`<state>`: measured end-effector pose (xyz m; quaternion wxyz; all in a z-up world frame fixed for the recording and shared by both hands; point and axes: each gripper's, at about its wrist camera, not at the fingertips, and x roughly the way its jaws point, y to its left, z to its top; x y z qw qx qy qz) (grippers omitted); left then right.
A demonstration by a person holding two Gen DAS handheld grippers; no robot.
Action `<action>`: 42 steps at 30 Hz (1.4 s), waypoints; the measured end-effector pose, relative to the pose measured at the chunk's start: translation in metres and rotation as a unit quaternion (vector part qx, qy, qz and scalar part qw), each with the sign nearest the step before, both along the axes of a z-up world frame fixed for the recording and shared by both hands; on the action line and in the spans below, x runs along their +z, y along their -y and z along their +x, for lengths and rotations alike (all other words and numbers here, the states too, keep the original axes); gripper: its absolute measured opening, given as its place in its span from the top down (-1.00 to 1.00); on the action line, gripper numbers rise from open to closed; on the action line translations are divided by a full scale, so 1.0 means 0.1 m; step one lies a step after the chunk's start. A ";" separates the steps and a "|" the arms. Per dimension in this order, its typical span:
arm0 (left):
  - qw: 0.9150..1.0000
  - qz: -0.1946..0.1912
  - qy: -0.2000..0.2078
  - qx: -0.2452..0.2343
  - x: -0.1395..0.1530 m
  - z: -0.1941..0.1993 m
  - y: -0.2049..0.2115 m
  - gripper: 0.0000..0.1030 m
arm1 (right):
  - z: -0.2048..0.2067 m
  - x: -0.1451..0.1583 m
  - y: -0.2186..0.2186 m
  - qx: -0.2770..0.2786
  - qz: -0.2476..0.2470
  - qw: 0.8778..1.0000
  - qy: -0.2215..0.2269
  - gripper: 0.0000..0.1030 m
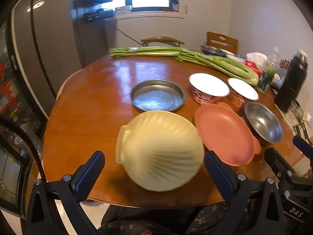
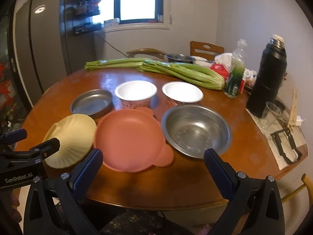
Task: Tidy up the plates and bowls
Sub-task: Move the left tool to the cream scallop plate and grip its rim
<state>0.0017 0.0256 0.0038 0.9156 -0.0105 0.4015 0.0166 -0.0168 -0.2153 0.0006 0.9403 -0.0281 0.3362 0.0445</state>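
At lower centre of both views, left gripper [image 1: 154,168] and right gripper [image 2: 153,166] are released. Only the right wrist view shows the steel bowl [image 2: 196,130] whole; the left wrist view centres the shell plate [image 1: 160,150].

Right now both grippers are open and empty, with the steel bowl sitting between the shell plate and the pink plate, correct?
Not quite. The steel bowl sits right of the pink plate; the pink plate is the middle one, beside the shell plate, per the right wrist view. Both grippers open and empty is right.

You had three plates [image 2: 127,135] [image 2: 71,140] [image 2: 92,102], four bowls [image 2: 196,130] [image 2: 135,92] [image 2: 182,93] [image 2: 180,57], two celery bunches [image 2: 183,73] [image 2: 115,62], one flask [image 2: 269,78] and one bottle [image 2: 235,72].
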 end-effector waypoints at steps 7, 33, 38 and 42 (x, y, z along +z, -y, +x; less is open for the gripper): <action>0.998 -0.014 -0.002 0.063 0.00 0.04 -0.52 -0.99 | 0.05 0.02 -0.32 0.053 0.018 0.998 -0.008 -1.00; 0.995 -0.055 -0.075 0.020 -0.44 0.42 -0.95 -0.98 | 0.17 -0.48 -0.95 0.115 0.087 0.979 -0.146 -0.98; 0.994 -0.058 -0.092 0.005 -0.53 0.53 -0.95 -0.95 | 0.25 -0.56 -0.96 0.102 0.090 0.977 -0.163 -0.89; 0.993 -0.058 -0.106 -0.008 -0.59 0.62 -0.93 -0.87 | 0.29 -0.62 -0.96 0.094 0.096 0.976 -0.174 -0.80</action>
